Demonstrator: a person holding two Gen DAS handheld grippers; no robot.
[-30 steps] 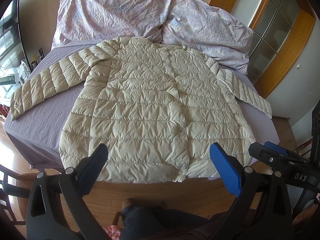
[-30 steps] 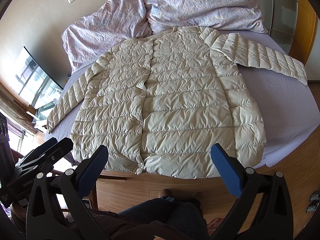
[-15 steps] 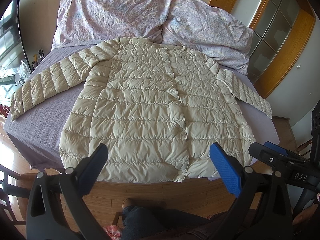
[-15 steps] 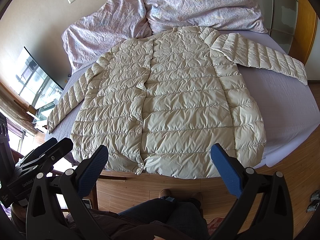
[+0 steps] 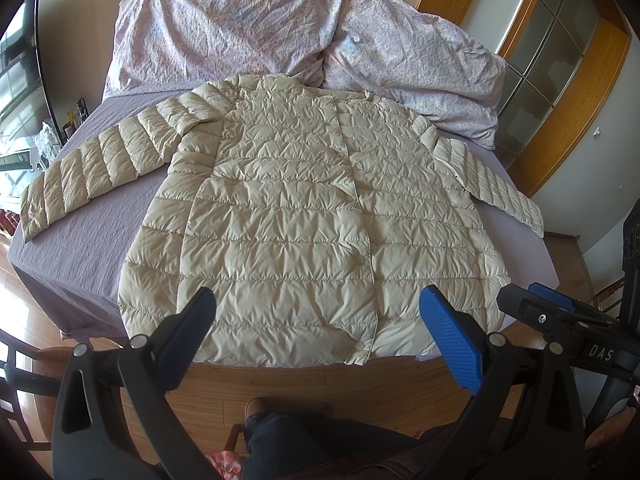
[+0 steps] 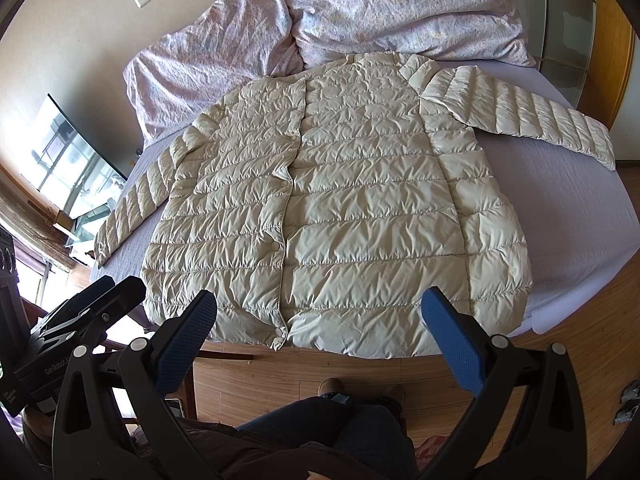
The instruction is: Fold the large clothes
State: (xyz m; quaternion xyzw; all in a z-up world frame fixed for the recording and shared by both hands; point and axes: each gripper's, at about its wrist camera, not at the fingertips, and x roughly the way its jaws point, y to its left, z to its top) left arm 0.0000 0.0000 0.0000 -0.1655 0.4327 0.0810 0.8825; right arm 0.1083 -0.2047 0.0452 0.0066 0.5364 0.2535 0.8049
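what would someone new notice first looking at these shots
A big cream quilted jacket lies spread flat on the purple bed, sleeves out to both sides and hem at the near edge. Behind its collar lies a crumpled floral duvet. Both grippers, left and right, hover open before the hem.

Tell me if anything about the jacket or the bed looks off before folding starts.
Little stands out. The jacket lies flat, front up, sleeves spread, but its hem hangs slightly past the edge of the bed. The duvet is bunched at the head.
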